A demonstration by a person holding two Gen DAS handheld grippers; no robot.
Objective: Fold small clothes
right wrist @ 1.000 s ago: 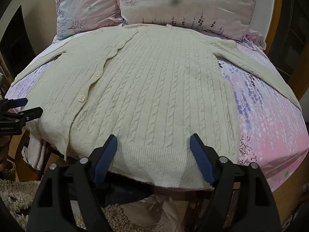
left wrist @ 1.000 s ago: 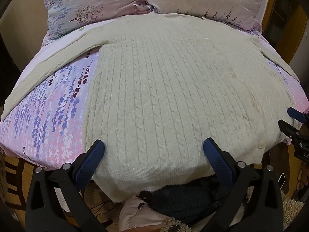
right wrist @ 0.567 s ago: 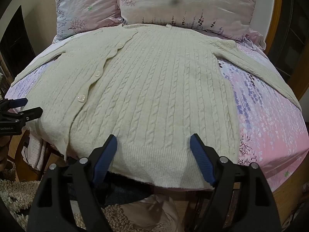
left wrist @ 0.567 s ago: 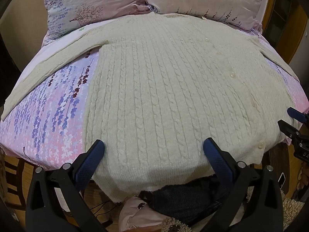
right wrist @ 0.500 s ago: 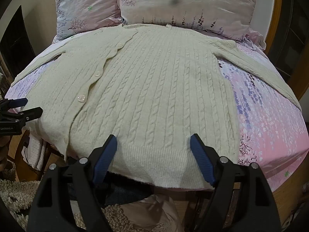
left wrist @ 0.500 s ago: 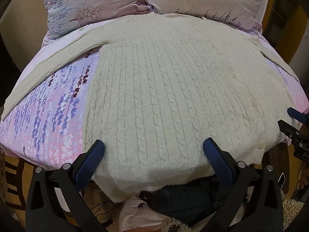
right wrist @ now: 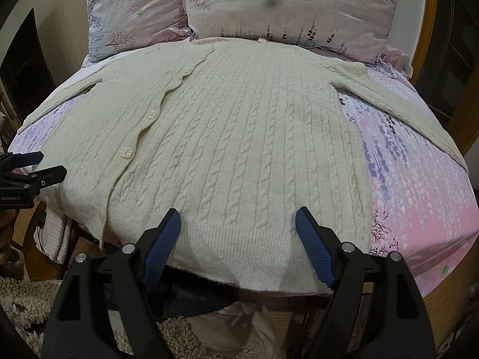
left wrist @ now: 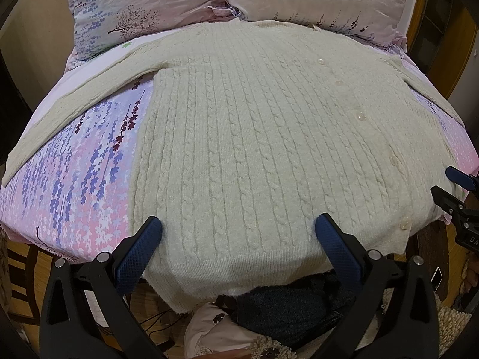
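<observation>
On the bed [left wrist: 74, 179], a cream cardigan [left wrist: 254, 149] lies flat and buttoned, collar toward the pillows [right wrist: 287, 6], both sleeves spread out to the sides, hem hanging over the near edge. Folding has not begun; this looks like the pause before the first grasp. The left gripper [left wrist: 238, 230] and right gripper [right wrist: 238, 221] hover above the hem, fingers spread wide and holding nothing, though whether the tips brush the knit is hard to tell. Next, each probably needs to go to a sleeve and fold it across the cardigan's body.
</observation>
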